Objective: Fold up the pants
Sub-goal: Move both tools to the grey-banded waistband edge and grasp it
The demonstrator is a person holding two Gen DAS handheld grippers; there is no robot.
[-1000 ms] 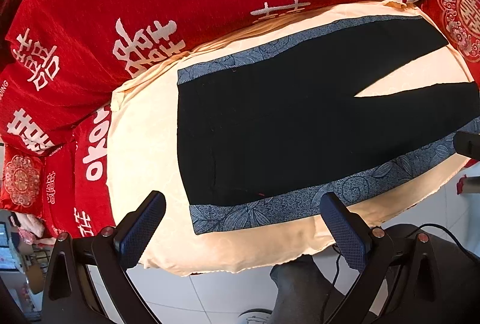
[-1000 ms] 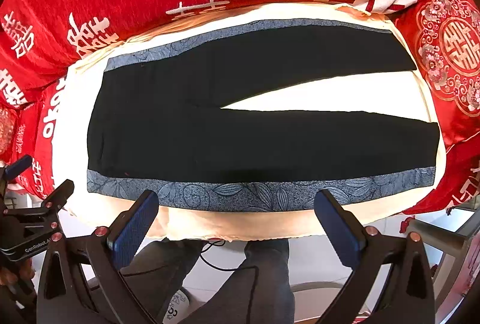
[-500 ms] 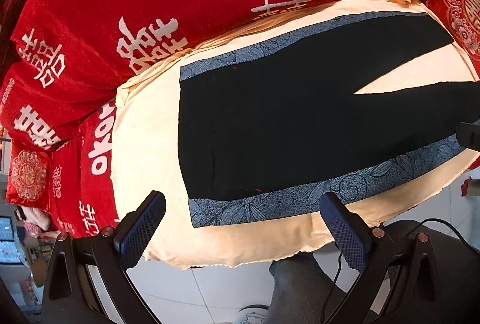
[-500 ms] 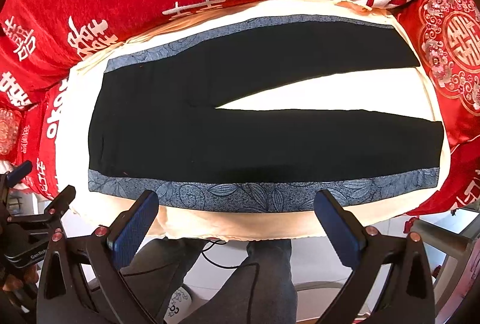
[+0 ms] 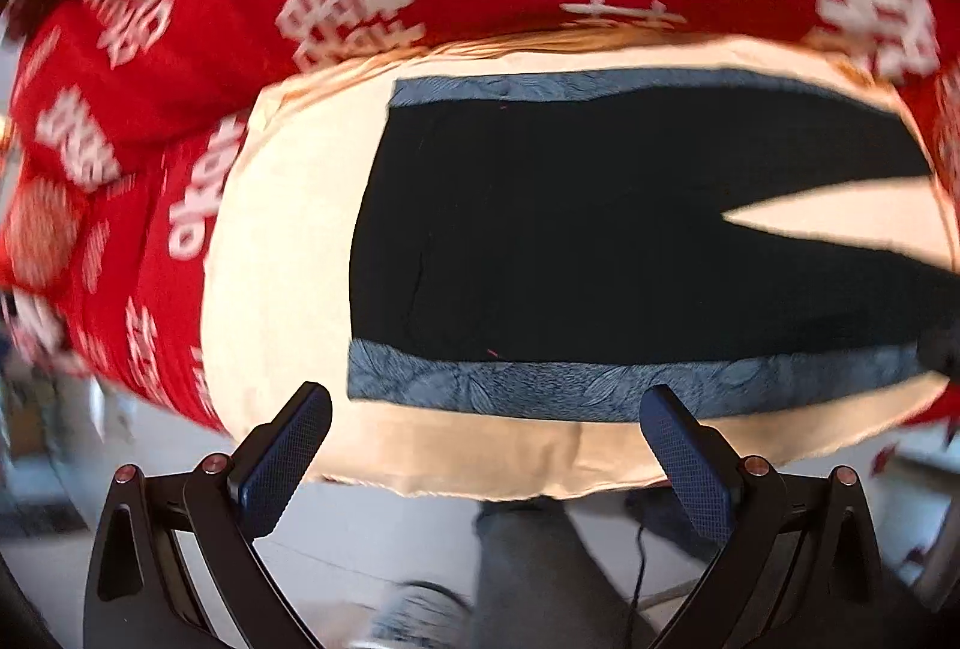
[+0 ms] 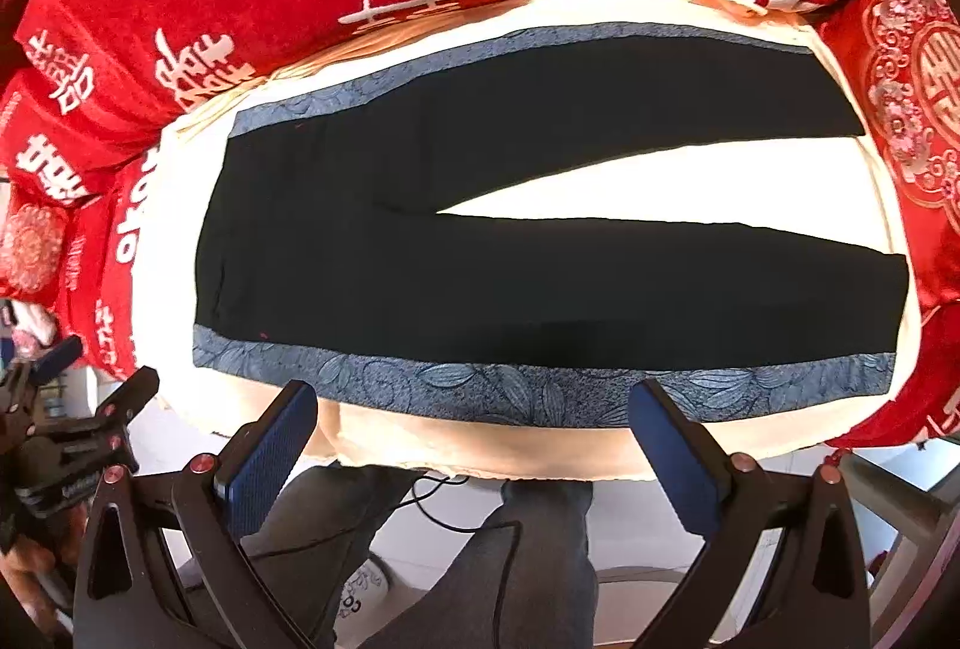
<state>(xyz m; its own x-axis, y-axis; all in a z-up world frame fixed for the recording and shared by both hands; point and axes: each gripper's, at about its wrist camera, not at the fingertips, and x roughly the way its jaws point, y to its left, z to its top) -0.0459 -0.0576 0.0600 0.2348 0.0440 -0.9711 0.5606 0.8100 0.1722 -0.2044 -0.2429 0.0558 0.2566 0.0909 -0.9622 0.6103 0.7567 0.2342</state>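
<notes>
The pants (image 6: 540, 253) are laid flat on the cream cloth (image 6: 660, 181), untouched, both tools (image 5: 486, 445) (image 6: 474, 439) are spread, and if only one layer is pinched, a crooked fold may be made.

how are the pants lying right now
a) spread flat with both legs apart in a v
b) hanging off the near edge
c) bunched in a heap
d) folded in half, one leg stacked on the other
a: the pants lie flat on the cream cloth, which shows in a wedge between the two separated legs.
</notes>
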